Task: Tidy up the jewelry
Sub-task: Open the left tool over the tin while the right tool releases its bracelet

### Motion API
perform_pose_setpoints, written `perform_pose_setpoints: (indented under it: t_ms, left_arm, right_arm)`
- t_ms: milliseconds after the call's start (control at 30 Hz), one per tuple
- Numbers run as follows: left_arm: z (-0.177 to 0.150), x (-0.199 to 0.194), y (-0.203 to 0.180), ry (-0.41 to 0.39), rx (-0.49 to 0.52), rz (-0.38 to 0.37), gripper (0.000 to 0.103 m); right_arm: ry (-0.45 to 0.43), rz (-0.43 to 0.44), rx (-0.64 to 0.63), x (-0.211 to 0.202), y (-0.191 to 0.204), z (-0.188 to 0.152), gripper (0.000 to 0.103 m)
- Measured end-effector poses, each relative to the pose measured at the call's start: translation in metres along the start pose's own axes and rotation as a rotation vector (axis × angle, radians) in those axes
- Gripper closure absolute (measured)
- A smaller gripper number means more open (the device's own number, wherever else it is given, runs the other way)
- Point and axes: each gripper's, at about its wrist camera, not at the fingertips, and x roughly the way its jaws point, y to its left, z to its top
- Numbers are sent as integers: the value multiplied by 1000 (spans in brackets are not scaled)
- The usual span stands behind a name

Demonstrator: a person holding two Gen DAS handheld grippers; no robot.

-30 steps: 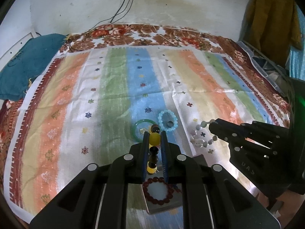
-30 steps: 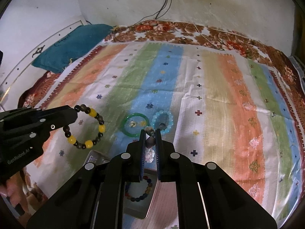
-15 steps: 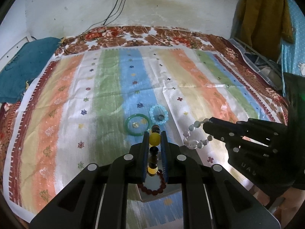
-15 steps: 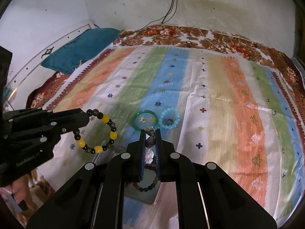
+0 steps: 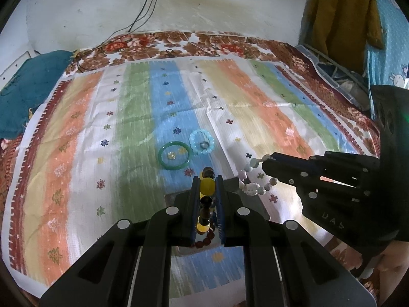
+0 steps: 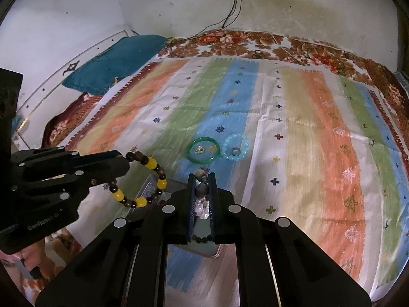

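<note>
The left gripper (image 5: pixel 207 179) has its jaws clenched on a yellow-and-brown bead bracelet (image 6: pixel 143 179), which hangs in a loop from the tips above the bed. The right gripper (image 6: pixel 202 179) has its jaws clenched on a pale bead bracelet (image 5: pixel 253 179) with white and grey beads; that bracelet also hangs clear of the bed.

Both grippers are held over the near part of a striped bedspread (image 5: pixel 133 117), side by side and apart. Beneath them lies a shiny tray (image 6: pixel 150 186) near the near edge of the bed. It holds a dark red bead bracelet (image 5: pixel 203 241), partly hidden by the left gripper.

Beyond the tray, toward the middle of the bed, a green bangle (image 5: pixel 174 155) lies flat on the blue stripe. A small gold-coloured item lies inside its ring; its type cannot be told. Just beside the bangle lies a light blue bead bracelet (image 5: pixel 202 143) with a small dark ring (image 5: pixel 203 145) inside it.

A teal pillow (image 6: pixel 115 61) rests at the far left corner of the bed.
</note>
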Motion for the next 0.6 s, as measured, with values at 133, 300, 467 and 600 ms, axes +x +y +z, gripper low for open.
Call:
perform_pose_setpoints:
  t_ms: [133, 300, 467, 600]
  left_arm:
    - [-4, -1, -1, 4, -8, -3, 92]
    - [-9, 1, 0, 27, -18, -20, 91]
    - [-7, 3, 11, 27, -62, 27, 80]
    - [-6, 6, 22, 32, -95, 37, 73]
  right_arm:
    - [16, 7, 2, 0, 2, -6, 93]
    - [35, 38, 11, 2, 1, -11, 92]
    - [34, -19, 25, 5, -7, -10, 62]
    - [45, -41, 48, 9, -18, -9, 61]
